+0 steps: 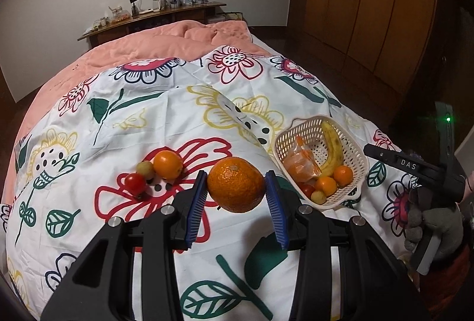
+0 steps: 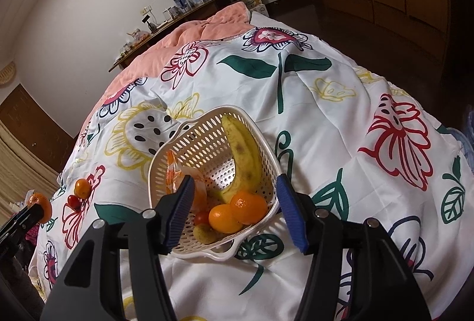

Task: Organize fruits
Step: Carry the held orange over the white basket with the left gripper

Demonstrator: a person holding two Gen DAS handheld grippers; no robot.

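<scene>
**Now: carry big orange to basket**

Left wrist: left tool (image 1: 235, 187) clenched on large dimpled orange (image 1: 235, 184), held above the floral bed sheet (image 1: 118, 113). Cream perforated plastic basket (image 1: 360, 161) sits to the right; release low, clear of the banana.

Right wrist: right tool (image 2: 234, 208) released, empty, over the basket (image 2: 268, 156). Pull it aside first.

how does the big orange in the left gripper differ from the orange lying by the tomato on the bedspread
The big orange is held off the cloth between the left gripper's pads; the smaller orange lies loose on the bedspread. The big one looks larger and rough-skinned; the smaller one looks smoother. Both are round, orange and outside the basket.
</scene>
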